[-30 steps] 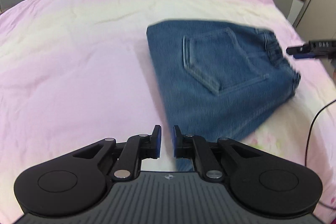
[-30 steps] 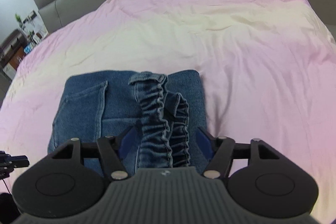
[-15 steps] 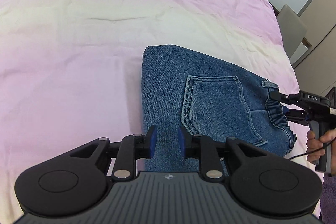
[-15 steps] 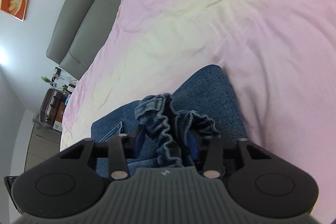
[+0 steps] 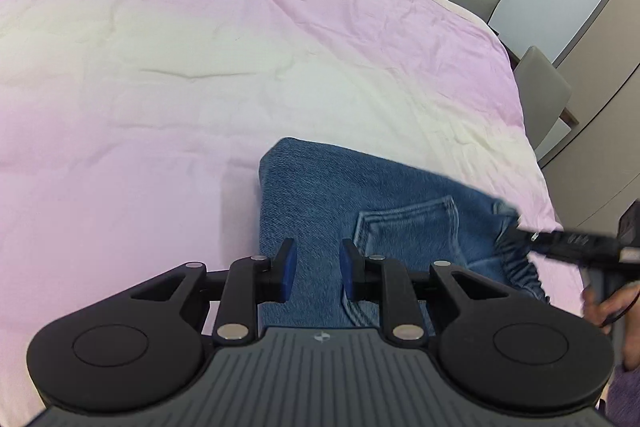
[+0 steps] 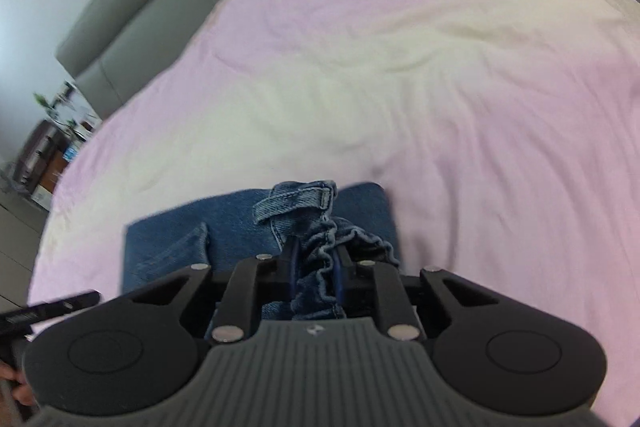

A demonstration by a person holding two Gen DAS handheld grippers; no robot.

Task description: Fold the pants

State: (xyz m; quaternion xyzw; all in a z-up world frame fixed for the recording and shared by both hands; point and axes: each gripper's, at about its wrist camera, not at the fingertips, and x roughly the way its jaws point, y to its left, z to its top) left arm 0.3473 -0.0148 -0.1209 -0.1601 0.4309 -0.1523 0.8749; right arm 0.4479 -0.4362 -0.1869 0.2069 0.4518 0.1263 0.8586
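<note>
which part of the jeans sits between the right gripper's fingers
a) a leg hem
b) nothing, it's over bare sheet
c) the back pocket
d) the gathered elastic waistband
d: in the right wrist view the right gripper is closing, its jaws around the ruffled waistband of the jeans.

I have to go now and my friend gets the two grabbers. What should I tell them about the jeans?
Right gripper: jaws closing on the jeans' gathered waistband, which is bunched between the pads.
Left gripper: a little open, nothing between its pads, over the jeans' near edge.
The jeans lie on the pink bed cover, already folded into a small block, back pocket up.
Left to do: probably one more fold, or tidy the waistband end and smooth it flat.
</note>
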